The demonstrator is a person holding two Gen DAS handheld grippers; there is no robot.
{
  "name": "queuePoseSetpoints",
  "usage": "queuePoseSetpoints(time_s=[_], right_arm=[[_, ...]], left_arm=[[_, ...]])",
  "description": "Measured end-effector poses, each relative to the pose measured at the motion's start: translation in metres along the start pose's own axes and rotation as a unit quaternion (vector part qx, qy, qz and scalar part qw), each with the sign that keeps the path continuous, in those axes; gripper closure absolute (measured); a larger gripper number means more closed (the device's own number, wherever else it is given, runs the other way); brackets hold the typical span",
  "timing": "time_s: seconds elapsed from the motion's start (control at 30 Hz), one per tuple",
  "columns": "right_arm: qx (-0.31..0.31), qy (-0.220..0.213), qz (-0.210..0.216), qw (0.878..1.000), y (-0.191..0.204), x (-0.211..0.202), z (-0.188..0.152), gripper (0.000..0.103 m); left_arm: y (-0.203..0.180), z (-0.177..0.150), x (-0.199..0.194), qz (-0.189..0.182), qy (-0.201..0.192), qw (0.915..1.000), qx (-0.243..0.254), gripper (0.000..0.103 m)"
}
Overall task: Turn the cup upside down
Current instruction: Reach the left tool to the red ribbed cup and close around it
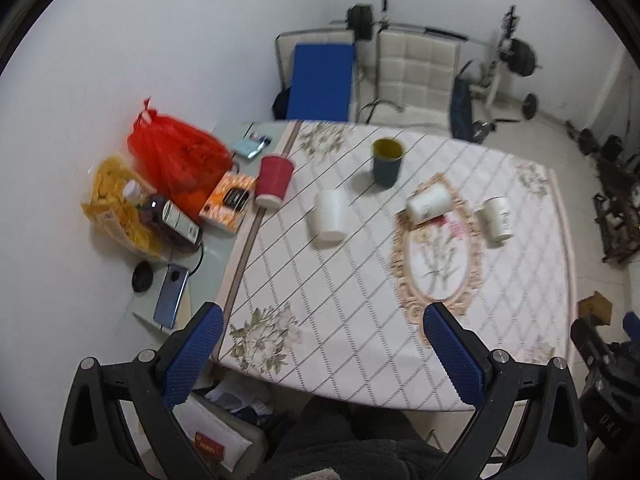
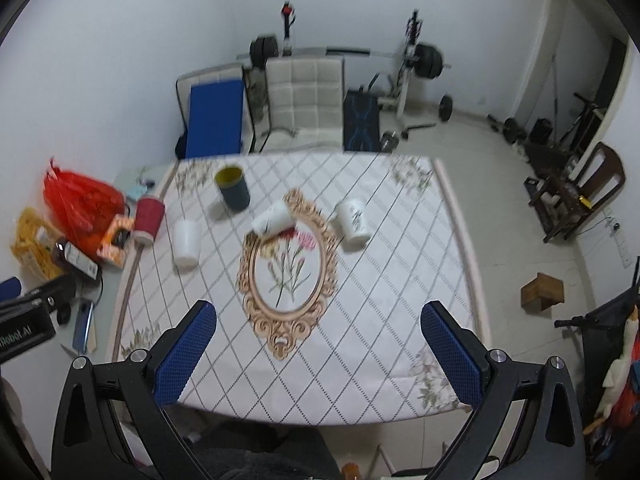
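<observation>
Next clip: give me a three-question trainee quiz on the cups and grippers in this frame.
1. True or false: the dark green cup stands with its opening up.
2. Which cup lies on its side, touching the oval frame pattern? A) the red cup B) the tipped white cup C) the plain white cup
3. Fill in: both the left gripper and the right gripper are ____ and hold nothing.

Key: 1 true; 2 B; 3 open.
</observation>
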State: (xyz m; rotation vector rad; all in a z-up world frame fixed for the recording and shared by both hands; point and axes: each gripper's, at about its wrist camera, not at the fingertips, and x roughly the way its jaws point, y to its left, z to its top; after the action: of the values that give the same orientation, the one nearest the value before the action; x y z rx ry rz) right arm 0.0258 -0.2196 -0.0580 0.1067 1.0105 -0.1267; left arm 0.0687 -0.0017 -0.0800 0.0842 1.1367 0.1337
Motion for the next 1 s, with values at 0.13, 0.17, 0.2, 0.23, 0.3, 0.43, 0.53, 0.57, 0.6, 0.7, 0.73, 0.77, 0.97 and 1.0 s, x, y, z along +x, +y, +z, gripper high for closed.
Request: queuePoseSetpoints(time_s=[0.13,0.17,0.2,0.23,0.3,0.43,0.53,0.57,0.6,0.7,0.73,0.77,0.97,1.0], right_arm=[[-0.017,0.052,0.007,0.999,0.018,0.061,-0.005,0.0],[-0.02,0.065,0.01,0.998,0.023,0.077,-0.006,0.0],[-0.022,0.078,0.013,0.997,0.028,0.093,-0.008,0.0],[-0.025,0.089,0.014,0.996,0.034,0.109,-0.01,0.0],[-0.029,0.111,0.012,0.993,0.046,0.138,-0.014,0.0],[-0.033,0.161,0.011,0.986,0.073,0.199,-0.015,0.0],[-0.033,0.193,0.007,0.981,0.091,0.233,-0.015,0.0],[-0.032,0.201,0.006,0.979,0.096,0.243,-0.015,0.0],[-0.032,0.209,0.005,0.977,0.101,0.254,-0.014,0.0],[-0.029,0.232,0.002,0.972,0.118,0.287,-0.007,0.0],[-0.03,0.238,0.001,0.971,0.122,0.293,-0.005,0.0],[-0.03,0.244,0.0,0.969,0.128,0.303,-0.001,0.0],[-0.038,0.263,-0.005,0.964,0.161,0.344,0.024,0.0],[-0.04,0.263,-0.007,0.964,0.166,0.35,0.029,0.0]], left_arm=[[0.013,0.009,0.048,0.018,0.031,0.9994,-0.001,0.0],[0.017,0.012,0.059,0.021,0.038,0.9991,-0.001,0.0],[0.019,0.014,0.071,0.024,0.045,0.9987,0.0,0.0],[0.023,0.018,0.086,0.028,0.056,0.998,0.001,0.0],[0.03,0.024,0.109,0.032,0.073,0.9968,0.005,0.0],[0.047,0.04,0.161,0.043,0.106,0.9934,0.012,0.0],[0.06,0.055,0.193,0.046,0.125,0.9909,0.016,0.0],[0.065,0.061,0.203,0.046,0.13,0.9903,0.017,0.0],[0.069,0.067,0.212,0.049,0.133,0.9897,0.017,0.0],[0.082,0.091,0.241,0.048,0.14,0.9889,0.016,0.0],[0.088,0.1,0.25,0.048,0.142,0.9886,0.014,0.0],[0.093,0.108,0.258,0.048,0.145,0.9883,0.012,0.0],[0.117,0.156,0.308,0.046,0.163,0.9856,0.0,0.001],[0.121,0.164,0.317,0.044,0.165,0.9853,-0.002,0.001]])
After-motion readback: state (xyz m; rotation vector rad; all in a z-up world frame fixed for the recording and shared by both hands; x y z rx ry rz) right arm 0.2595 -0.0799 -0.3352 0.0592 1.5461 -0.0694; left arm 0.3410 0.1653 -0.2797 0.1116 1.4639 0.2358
